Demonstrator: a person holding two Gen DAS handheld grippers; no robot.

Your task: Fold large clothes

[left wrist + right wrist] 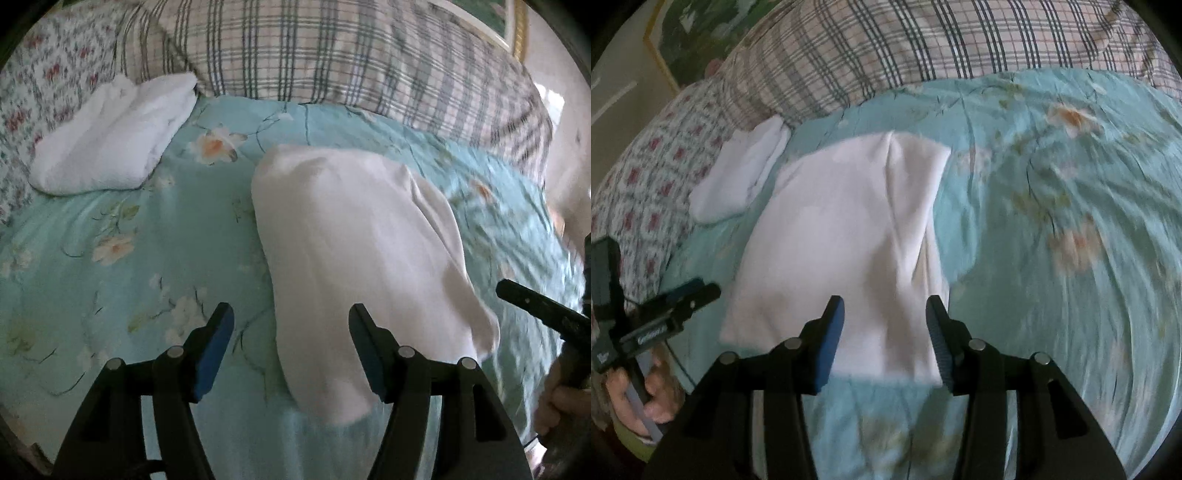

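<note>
A white folded garment (351,240) (842,236) lies flat on the turquoise floral bedspread (147,240) (1052,221). My left gripper (291,314) is open above the garment's near left edge; its right finger stands over the cloth and its left finger over the bedspread. My right gripper (884,302) is open over the garment's near edge, with white cloth showing between the blue pads but not pinched. The left gripper (701,290) also shows at the far left of the right wrist view, held by a hand. A finger of the right gripper (517,295) pokes in from the right of the left wrist view.
A smaller folded white cloth (110,136) (738,177) lies at the back left of the bed. Behind it are a plaid pillow (332,55) (923,44) and a flowered pillow (48,74) (646,184). A framed picture (687,37) hangs on the wall.
</note>
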